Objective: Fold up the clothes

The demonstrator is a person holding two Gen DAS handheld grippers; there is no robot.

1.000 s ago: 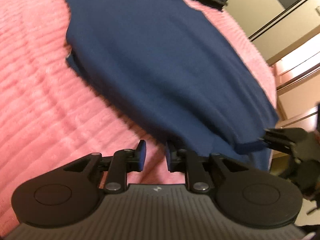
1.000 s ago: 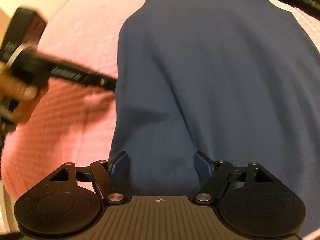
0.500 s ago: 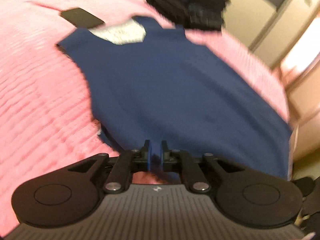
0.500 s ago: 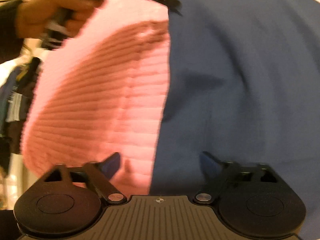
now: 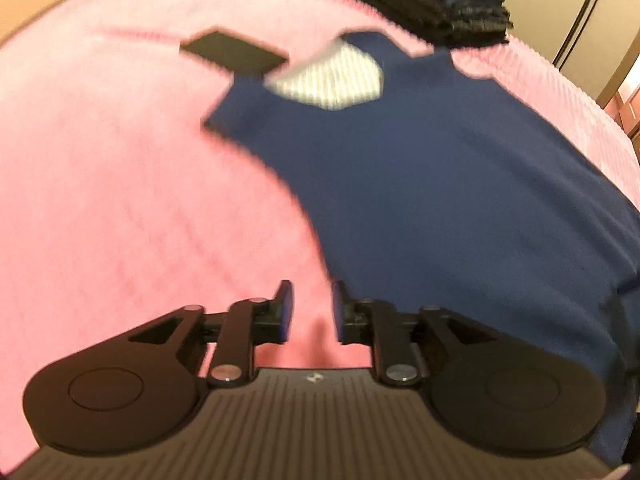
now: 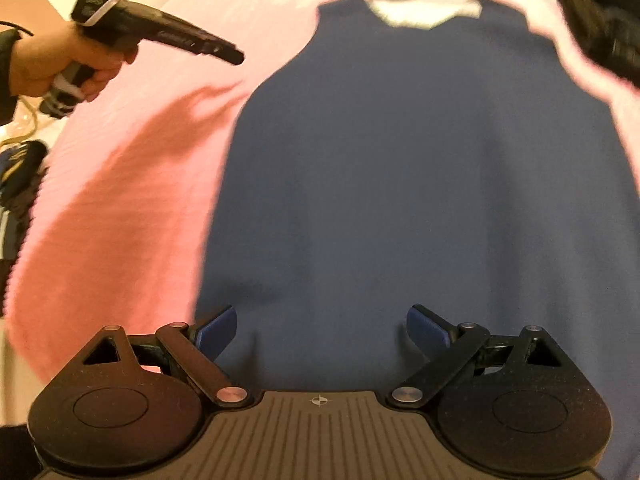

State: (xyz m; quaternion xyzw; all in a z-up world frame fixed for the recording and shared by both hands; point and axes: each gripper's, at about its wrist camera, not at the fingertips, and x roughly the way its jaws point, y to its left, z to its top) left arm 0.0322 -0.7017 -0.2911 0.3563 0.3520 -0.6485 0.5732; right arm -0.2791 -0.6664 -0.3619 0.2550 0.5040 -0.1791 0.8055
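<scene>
A navy sleeveless top [image 5: 440, 184] lies flat on the pink bedspread [image 5: 120, 180], its neck with a white striped lining [image 5: 332, 80] at the far end. My left gripper [image 5: 312, 310] hovers open over bare bedspread just left of the top's side edge, holding nothing. The right wrist view shows the same top [image 6: 400, 180] spread out ahead. My right gripper [image 6: 322, 328] stands wide open above its near hem, empty. A hand [image 6: 48, 68] holds the left gripper [image 6: 234, 55] above the bedspread, left of the top.
A stack of dark folded clothes [image 5: 436, 0] sits beyond the top's neck, at the far right. A flat black object [image 5: 234, 52] lies on the bedspread next to the collar. More clothing [image 6: 16, 184] hangs off the bed's left side.
My left gripper's jaws, nearly shut at the top's left edge half a second ago, have opened, and it has shifted left onto bare bedspread. The right gripper stayed open and swung back over the top.
</scene>
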